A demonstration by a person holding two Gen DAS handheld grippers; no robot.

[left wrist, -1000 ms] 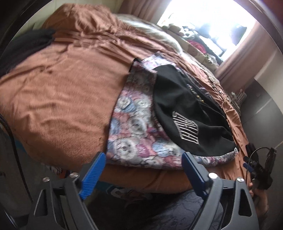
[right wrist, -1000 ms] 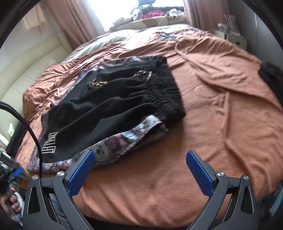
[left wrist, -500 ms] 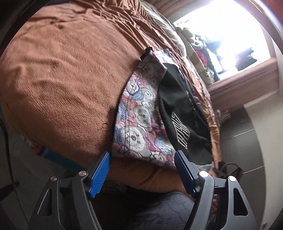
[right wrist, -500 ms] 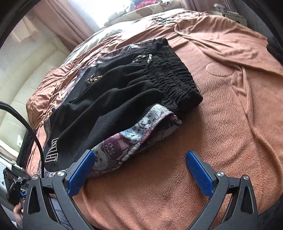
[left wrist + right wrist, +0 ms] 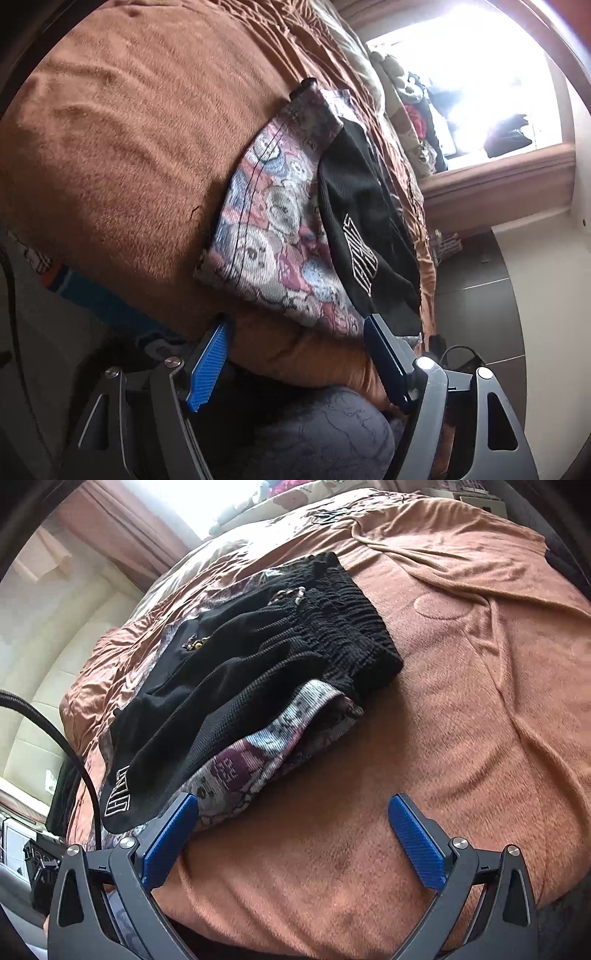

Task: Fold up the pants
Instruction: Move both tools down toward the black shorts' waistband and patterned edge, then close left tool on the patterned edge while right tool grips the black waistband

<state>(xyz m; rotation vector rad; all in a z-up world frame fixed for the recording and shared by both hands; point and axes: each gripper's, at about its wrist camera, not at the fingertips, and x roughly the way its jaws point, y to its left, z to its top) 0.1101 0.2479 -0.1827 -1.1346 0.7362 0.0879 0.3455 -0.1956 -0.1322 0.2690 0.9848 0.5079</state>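
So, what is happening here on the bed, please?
A person holds two grippers over a bed with a brown blanket. Black pants lie on top of patterned pants. The left gripper and the right gripper are both open near the pile's edge, gripping nothing.

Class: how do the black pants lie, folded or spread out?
Folded: the black pants lie doubled, waistband at one end, atop the patterned cloth.

The bedspread (image 5: 461, 709) is matt, fuzzy brown cloth. The black shorts (image 5: 258, 653) are ribbed knit with a gathered waistband; beneath them, the printed pants (image 5: 273, 236) are woven cloth. Each gripper's pads (image 5: 415, 840) are textured blue plastic on matt dark frames with shiny metal screws.
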